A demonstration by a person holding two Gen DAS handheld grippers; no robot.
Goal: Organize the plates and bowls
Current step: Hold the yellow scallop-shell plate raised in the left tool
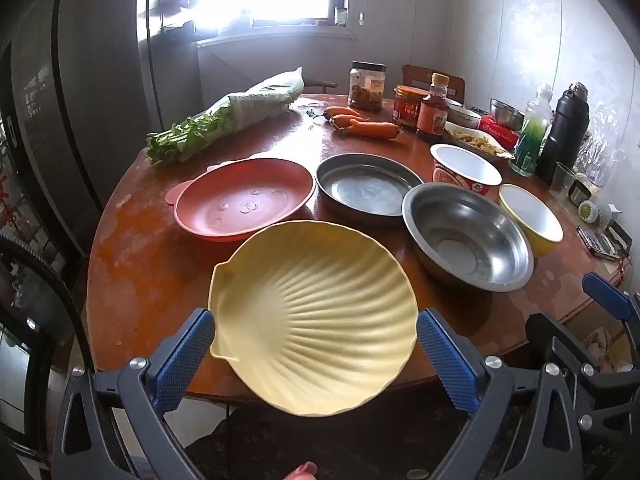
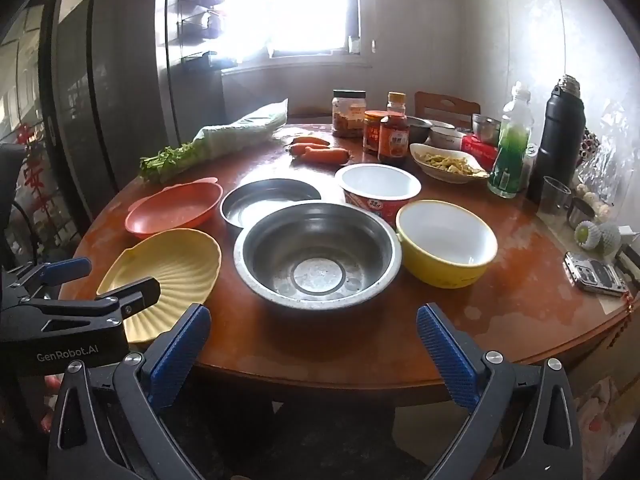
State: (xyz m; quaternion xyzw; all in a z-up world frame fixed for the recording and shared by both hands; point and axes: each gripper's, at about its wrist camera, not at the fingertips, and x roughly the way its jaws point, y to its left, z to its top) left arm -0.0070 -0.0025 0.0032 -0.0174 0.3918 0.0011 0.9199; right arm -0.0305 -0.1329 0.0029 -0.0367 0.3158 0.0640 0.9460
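Observation:
A yellow shell-shaped plate lies at the table's near edge, overhanging it; it also shows in the right wrist view. My left gripper is open, its fingers on either side of the plate; it appears in the right wrist view. Beyond lie a pink plate, a round metal plate and a steel bowl. My right gripper is open and empty just before the steel bowl. A yellow bowl and a red paper noodle bowl stand to its right.
On the round wooden table are bagged greens, carrots, sauce jars, a dish of food, a green bottle, a black flask and a phone. A dark fridge stands left.

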